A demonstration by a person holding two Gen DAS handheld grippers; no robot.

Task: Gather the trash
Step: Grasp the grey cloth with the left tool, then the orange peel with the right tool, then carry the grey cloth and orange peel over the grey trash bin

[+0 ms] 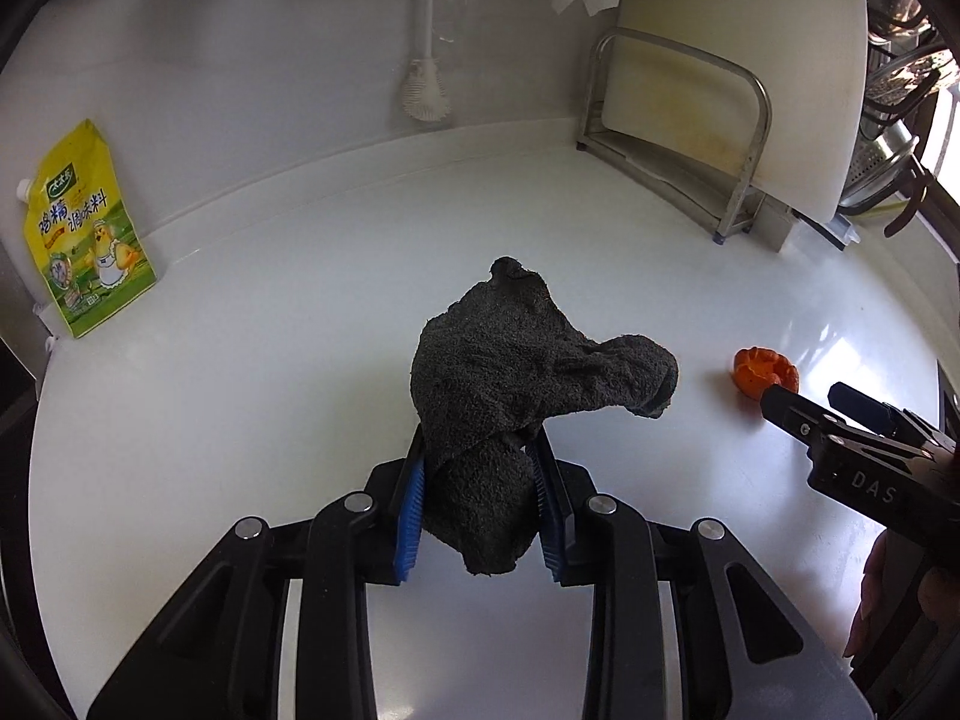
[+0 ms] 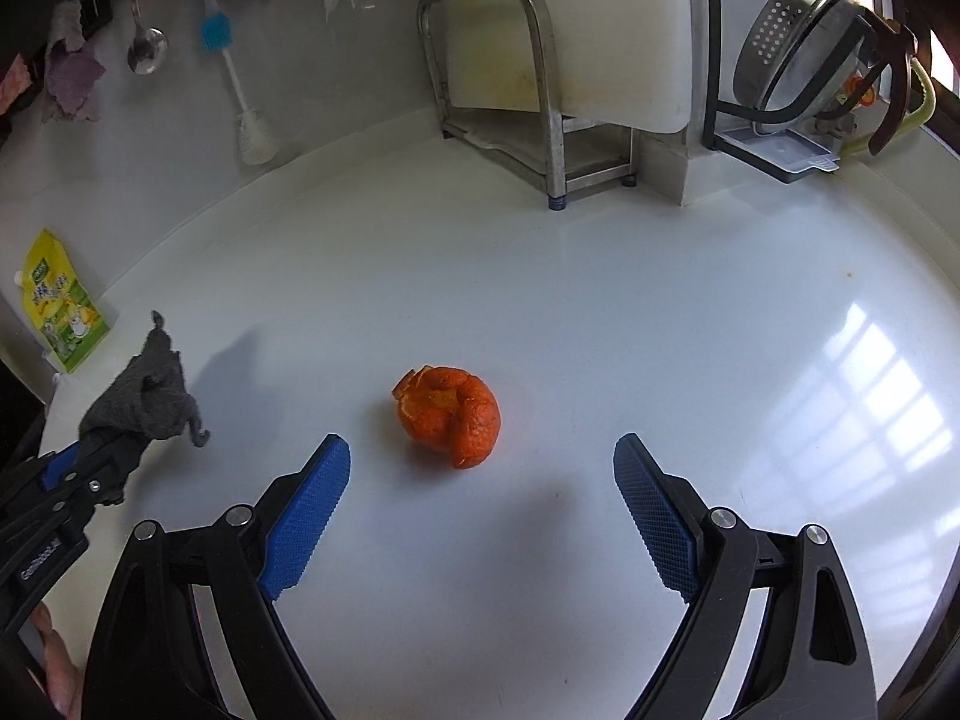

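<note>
A curled orange peel lies on the white counter, just ahead of my right gripper, which is open with its blue pads on either side and short of the peel. My left gripper is shut on a dark grey rag, held above the counter. In the left wrist view the peel lies to the right, with the right gripper close behind it. In the right wrist view the rag and left gripper are at the left.
A yellow seasoning pouch leans on the back wall at left. A metal rack with a white cutting board stands at the back. A brush hangs on the wall. A steel colander sits on a drainer at the right.
</note>
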